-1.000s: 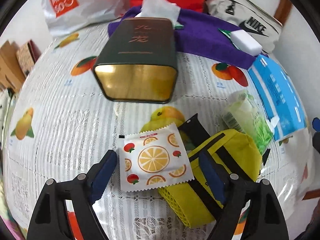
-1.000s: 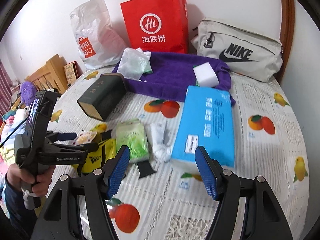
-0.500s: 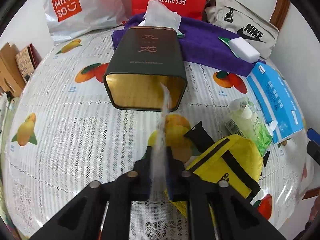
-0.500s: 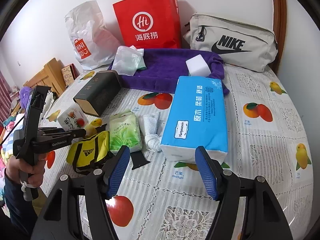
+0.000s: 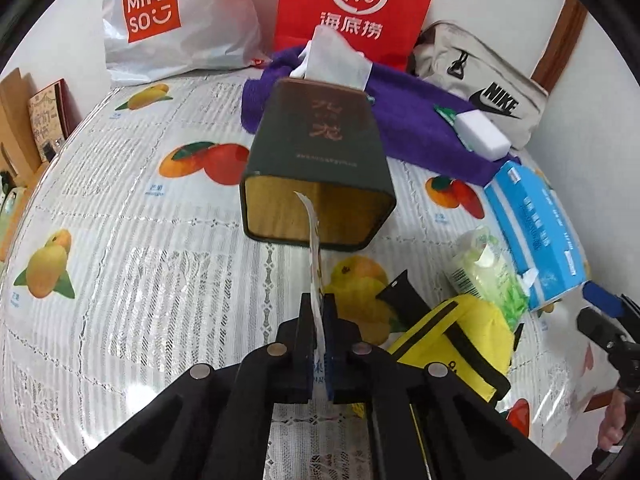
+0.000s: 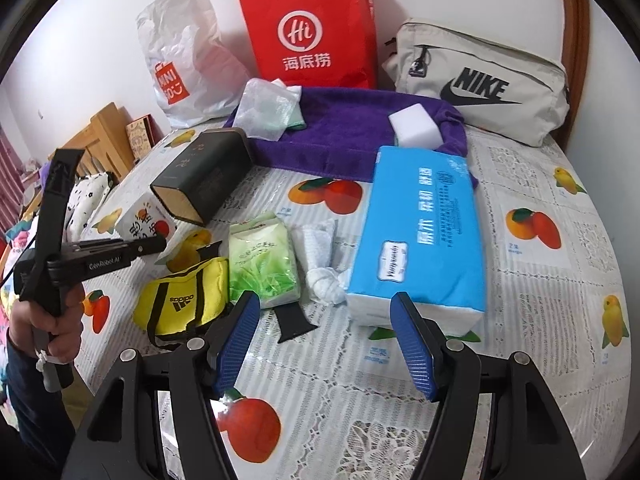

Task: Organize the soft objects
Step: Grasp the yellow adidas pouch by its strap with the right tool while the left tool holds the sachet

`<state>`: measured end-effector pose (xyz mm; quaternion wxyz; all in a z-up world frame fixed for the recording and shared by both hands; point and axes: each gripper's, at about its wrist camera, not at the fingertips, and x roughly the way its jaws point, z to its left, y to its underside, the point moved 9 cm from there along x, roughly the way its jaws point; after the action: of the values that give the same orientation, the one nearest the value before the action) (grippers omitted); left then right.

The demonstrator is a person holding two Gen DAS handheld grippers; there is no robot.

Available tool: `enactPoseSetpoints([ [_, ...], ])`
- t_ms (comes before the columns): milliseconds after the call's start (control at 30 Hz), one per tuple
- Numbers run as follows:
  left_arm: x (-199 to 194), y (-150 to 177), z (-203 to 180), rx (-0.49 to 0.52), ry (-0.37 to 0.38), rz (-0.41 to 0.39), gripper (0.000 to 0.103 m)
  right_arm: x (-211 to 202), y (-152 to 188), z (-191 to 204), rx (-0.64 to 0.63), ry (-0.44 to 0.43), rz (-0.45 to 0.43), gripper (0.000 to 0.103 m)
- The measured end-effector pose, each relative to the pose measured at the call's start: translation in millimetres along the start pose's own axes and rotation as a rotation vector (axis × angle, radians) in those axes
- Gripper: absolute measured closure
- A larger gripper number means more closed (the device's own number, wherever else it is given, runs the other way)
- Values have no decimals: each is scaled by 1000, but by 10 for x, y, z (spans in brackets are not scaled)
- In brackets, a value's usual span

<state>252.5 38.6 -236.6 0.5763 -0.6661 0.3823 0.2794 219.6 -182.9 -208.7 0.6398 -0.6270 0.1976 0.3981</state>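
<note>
My left gripper point(image 5: 316, 312) is shut on a white fruit-print wipes packet point(image 5: 314, 240), held edge-on above the table in front of the open mouth of a dark green tin point(image 5: 320, 168) lying on its side. The packet point(image 6: 142, 226), the left gripper point(image 6: 158, 244) and the tin point(image 6: 200, 176) also show in the right wrist view. My right gripper point(image 6: 324, 332) is open and empty, just in front of a blue tissue pack point(image 6: 420, 232), a green wipes pack point(image 6: 262, 260) and a yellow Adidas pouch point(image 6: 180, 300).
A purple towel point(image 6: 348, 132) at the back carries a white sponge point(image 6: 414, 126) and a clear bag point(image 6: 268, 110). Behind stand a red paper bag point(image 6: 312, 32), a Miniso bag point(image 6: 180, 64) and a Nike bag point(image 6: 480, 80). A knotted white cloth point(image 6: 324, 256) lies mid-table.
My left gripper closed on the fruit-print packet and lifted it off the table toward the tin. My right gripper moved closer to the blue tissue pack, still open.
</note>
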Motion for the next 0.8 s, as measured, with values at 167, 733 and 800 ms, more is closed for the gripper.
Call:
enactPoseSetpoints([
  [167,-80,-20,28,-8,13,-25,99,72,-15,119,-24,-13,7,36],
  [733,-113,-41,143,-22,26,-25,99,281,-43,703,-98,-117,46,36],
  [800,-113,-38,166,-25,26,-25,99,337,13,780,-105,-124,70,36],
])
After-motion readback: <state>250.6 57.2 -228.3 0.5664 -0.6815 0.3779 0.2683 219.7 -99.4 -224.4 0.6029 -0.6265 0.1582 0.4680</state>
